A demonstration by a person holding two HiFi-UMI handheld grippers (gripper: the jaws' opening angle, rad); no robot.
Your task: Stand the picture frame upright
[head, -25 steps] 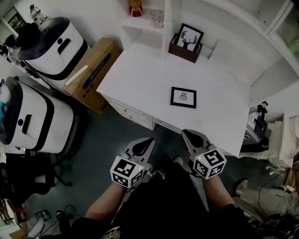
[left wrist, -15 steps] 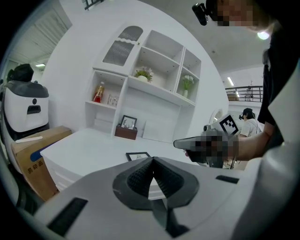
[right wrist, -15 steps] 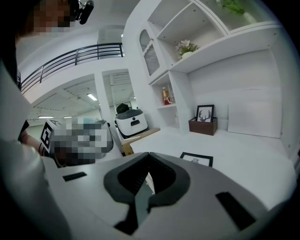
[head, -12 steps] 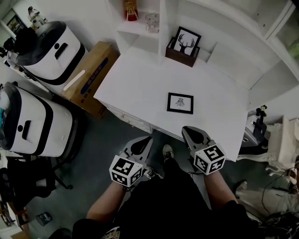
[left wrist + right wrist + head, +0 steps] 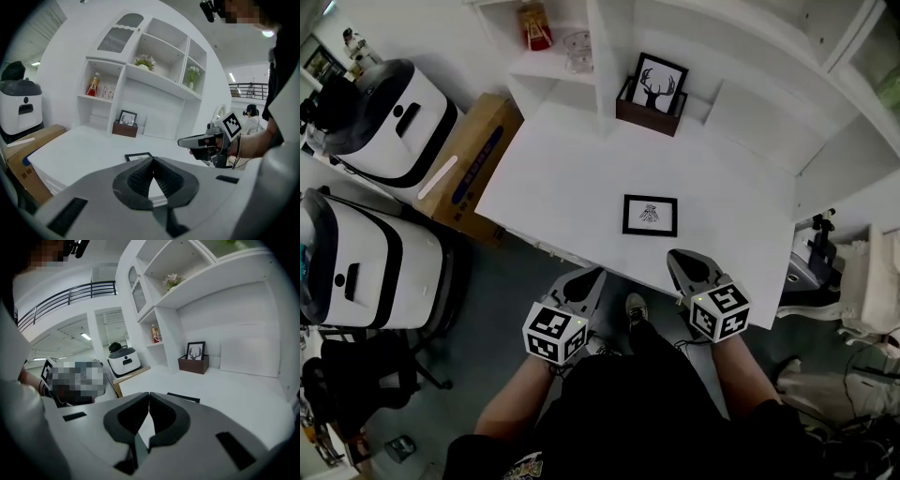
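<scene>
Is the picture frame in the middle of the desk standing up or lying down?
Lying down: the picture frame lies flat, face up, on the desk.

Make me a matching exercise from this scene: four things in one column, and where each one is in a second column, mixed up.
Things:
1. small frame
2. deer picture
3. cardboard box
4. red bottle

Places:
A. on a shelf
B. lying flat on the desk
C. beside the desk, not on it
D. standing in a brown holder

Pairs: 1-B, 2-D, 3-C, 4-A
</scene>
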